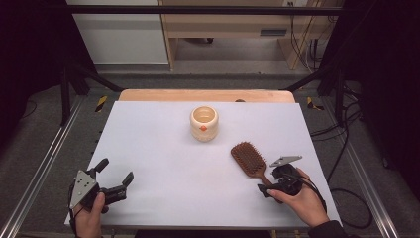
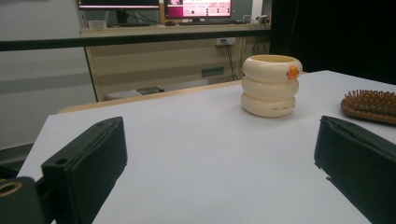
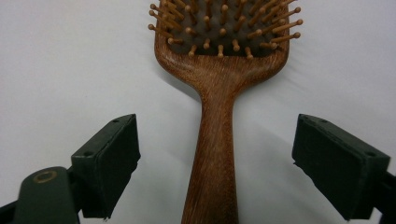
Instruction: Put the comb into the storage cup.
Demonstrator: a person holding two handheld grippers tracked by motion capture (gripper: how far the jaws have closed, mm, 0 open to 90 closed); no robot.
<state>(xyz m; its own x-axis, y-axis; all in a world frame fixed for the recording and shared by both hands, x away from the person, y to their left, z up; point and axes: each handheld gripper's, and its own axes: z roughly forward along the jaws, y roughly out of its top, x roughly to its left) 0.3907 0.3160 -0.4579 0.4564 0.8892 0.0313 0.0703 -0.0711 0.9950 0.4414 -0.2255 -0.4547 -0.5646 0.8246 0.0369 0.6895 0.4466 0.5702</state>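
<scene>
Right hand-held gripper (image 1: 270, 188) is sitting low at the near right of the bench (image 1: 163, 148), right at the end of the brush (image 1: 250, 161) handle. In the right gripper view its jaws stand wide with the wooden handle running straight up between them, and there's clear gap on both sides, so the pads aren't touching it. The brush lies flat, bristles up, head pointing away from the person toward the middle of the bench.

Left hand-held gripper (image 1: 116, 178) is over at the near left corner, jaws wide too, nothing between them, well apart from everything else.

There's also a cream cup (image 1: 204, 123) with an orange mark, standing upright further back near the centre, beyond the brush head.
</scene>
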